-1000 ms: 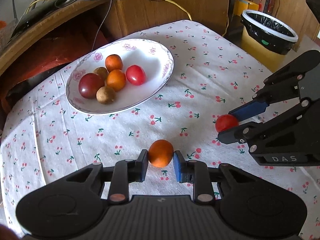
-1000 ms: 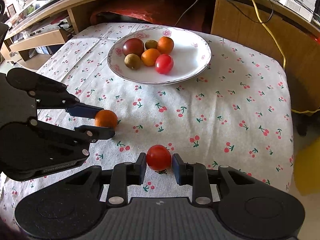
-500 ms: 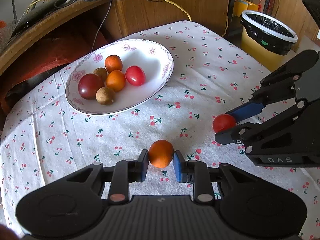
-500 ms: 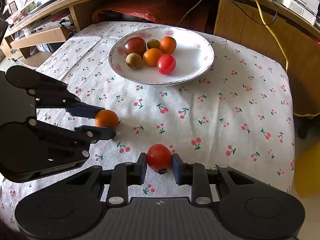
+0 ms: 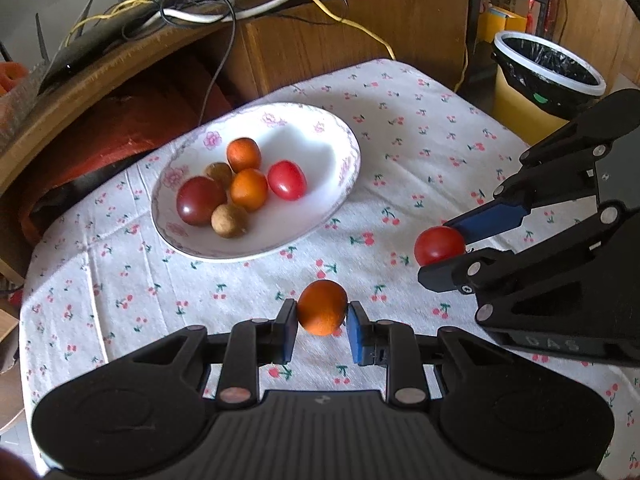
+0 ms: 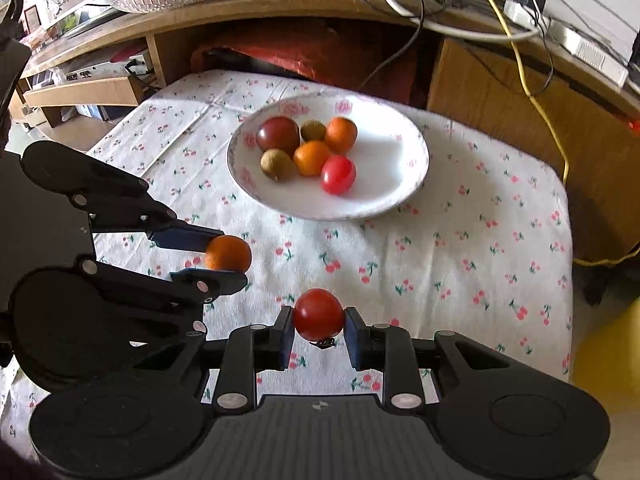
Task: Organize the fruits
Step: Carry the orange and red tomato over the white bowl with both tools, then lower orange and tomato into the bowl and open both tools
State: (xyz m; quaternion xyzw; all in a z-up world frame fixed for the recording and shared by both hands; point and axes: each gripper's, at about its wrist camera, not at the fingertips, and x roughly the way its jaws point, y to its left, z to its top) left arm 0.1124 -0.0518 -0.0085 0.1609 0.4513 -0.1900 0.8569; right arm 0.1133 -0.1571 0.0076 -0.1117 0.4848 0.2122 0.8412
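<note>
We've got the left gripper [image 5: 322,330] with its jaws clamped on the orange [image 5: 322,307], and the right gripper [image 6: 319,335] pinching the tomato [image 6: 319,314], both just above the cloth-covered surface [image 5: 420,152]. Ahead sits the plate [image 6: 404,188], six fruits huddled on its left side.

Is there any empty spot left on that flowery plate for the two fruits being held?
Yes. The plate is bare on its right half, past the red tomato; its left half is crowded with six fruits. The cloth between plate and grippers is also free. The left gripper holds an orange fruit, the right gripper a held tomato.
</note>
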